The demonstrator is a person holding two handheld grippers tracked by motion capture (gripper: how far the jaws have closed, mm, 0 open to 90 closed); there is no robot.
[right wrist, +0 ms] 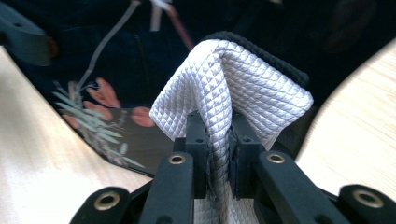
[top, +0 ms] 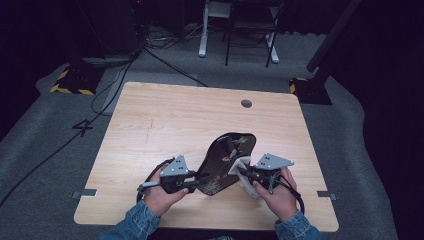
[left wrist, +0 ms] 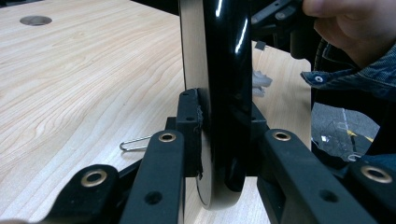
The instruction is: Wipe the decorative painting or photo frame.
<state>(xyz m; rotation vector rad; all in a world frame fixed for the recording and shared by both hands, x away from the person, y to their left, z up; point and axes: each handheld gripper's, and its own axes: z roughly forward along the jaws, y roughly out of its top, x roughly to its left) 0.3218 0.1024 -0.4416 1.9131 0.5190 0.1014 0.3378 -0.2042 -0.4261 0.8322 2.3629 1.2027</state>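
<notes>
The black lacquered tray (top: 226,161), painted with flowers and leaves, sits just below the centre of the high view, tilted up off the wooden table (top: 165,120) with its near edge low and its far edge raised. The left gripper (top: 196,179) has its jaws clamped on the tray's lower left rim; in the left gripper view the pads press both faces of the edge (left wrist: 219,116), which stands upright between them. The right gripper (top: 246,172) is pinched shut on a folded white quilted cloth (right wrist: 233,88), which lies against the tray's right side. The step looks like wiping the glossy face. To do it well, the left grip should stay firm and steady so the tray does not pivot, while the cloth is drawn flat across the painted surface in even strokes, pressing lightly enough that the tray cannot slip from the pads. A small wire clip (left wrist: 135,143) lies on the table at the left gripper view's lower left, clear of the work.
</notes>
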